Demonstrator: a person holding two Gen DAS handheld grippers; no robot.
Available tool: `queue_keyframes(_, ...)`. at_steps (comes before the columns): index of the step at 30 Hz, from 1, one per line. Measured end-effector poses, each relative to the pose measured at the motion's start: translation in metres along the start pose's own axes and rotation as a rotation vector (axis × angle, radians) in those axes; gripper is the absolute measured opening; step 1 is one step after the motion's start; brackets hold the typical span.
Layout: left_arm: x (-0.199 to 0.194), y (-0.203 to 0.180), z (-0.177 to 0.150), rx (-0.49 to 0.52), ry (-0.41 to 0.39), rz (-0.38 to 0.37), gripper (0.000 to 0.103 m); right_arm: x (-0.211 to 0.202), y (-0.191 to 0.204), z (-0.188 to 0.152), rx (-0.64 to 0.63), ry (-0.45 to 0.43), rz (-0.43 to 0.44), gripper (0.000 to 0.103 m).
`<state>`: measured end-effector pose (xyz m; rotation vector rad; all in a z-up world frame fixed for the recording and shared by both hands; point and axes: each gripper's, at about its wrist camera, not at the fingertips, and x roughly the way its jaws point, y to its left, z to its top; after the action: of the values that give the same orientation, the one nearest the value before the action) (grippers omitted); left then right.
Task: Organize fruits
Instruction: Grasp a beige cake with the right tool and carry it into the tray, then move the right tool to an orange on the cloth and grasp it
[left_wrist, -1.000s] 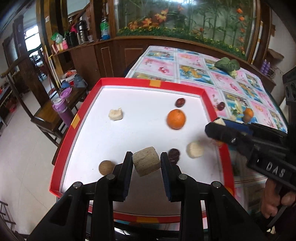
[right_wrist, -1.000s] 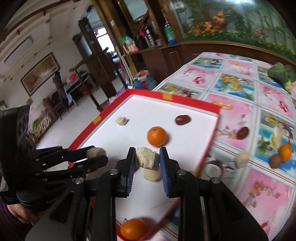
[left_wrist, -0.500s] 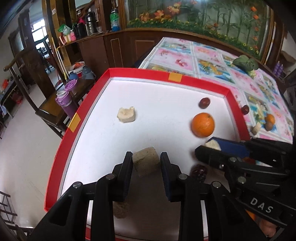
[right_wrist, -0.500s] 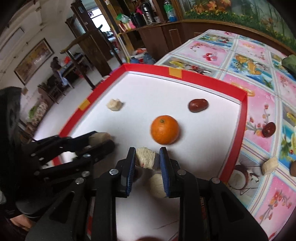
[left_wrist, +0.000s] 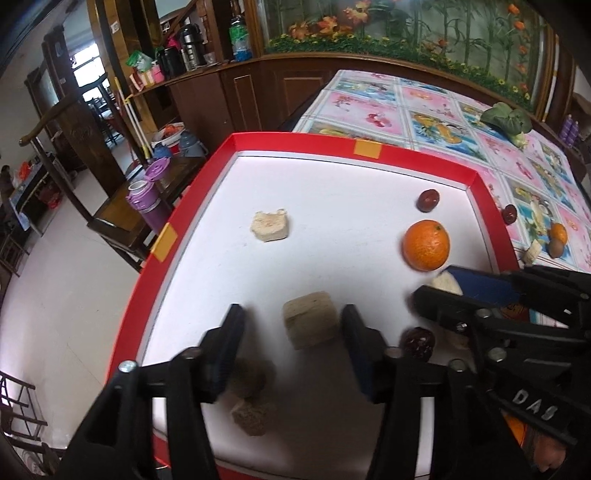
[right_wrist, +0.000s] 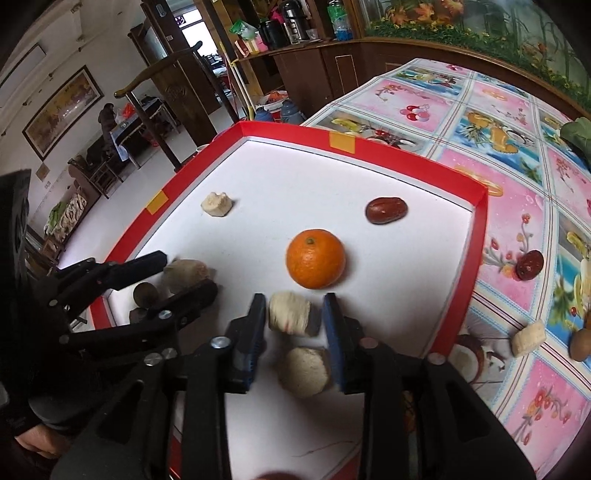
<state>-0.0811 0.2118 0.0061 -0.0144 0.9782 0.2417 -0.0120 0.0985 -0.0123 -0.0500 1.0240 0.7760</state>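
A red-rimmed white tray (left_wrist: 332, 142) holds an orange (left_wrist: 426, 245), a red date (left_wrist: 428, 200) and a far beige chunk (left_wrist: 269, 227). My left gripper (left_wrist: 291, 314) is open wide around a tan chunk (left_wrist: 310, 325) that rests on the tray, touching neither finger. A brown round fruit (left_wrist: 251, 373) and another chunk (left_wrist: 253, 417) lie under its left finger. My right gripper (right_wrist: 293, 301) stands slightly open around a pale chunk (right_wrist: 290, 314), just before the orange (right_wrist: 316, 258). A second pale chunk (right_wrist: 304, 373) lies beneath it. A dark date (left_wrist: 417, 341) sits between the grippers.
On the flowered tablecloth right of the tray lie a date (right_wrist: 530, 264), a pale chunk (right_wrist: 524, 338), a brown fruit (right_wrist: 580, 343) and a small orange (left_wrist: 557, 232). Green leaves (left_wrist: 508, 118) lie at the far end. A chair with a purple bottle (left_wrist: 146, 201) stands left.
My left gripper has opened and let the tan chunk down onto the tray. The right gripper's fingers have parted a little around the pale chunk, nearer the orange.
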Motion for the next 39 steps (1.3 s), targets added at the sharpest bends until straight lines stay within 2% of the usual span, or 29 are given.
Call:
queue_keyframes(5,-0.010,-0.002,0.001,0.004,-0.015,-0.001,0.062,-0.028,-0.019,0.000,0.044,-0.070,0.118,0.048)
queue_keyframes(7,-0.015,-0.005,0.002,0.009,-0.024,-0.004,0.063,-0.043,-0.028,-0.001,0.058,-0.110,0.134,0.050)
queue_keyframes(14,-0.035,-0.027,0.004,0.047,-0.056,-0.041,0.066,-0.099,-0.111,-0.015,0.206,-0.248,0.060,0.051)
queue_keyframes(20,-0.052,-0.074,0.011,0.145,-0.091,-0.106,0.069,-0.142,-0.187,-0.045,0.360,-0.326,-0.041,0.050)
queue_keyframes(24,-0.059,-0.116,0.016,0.230,-0.109,-0.167,0.070,-0.164,-0.219,-0.054,0.421,-0.373,-0.097,0.050)
queue_keyframes(29,-0.059,-0.150,0.019,0.285,-0.103,-0.215,0.070,-0.163,-0.230,-0.057,0.423,-0.342,-0.159,0.050)
queue_keyframes(33,-0.057,-0.172,0.023,0.329,-0.106,-0.229,0.070,-0.146,-0.232,-0.059,0.431,-0.264,-0.149,0.050)
queue_keyframes(39,-0.051,-0.183,0.022,0.335,-0.088,-0.232,0.070,-0.130,-0.224,-0.051,0.409,-0.239,-0.144,0.050)
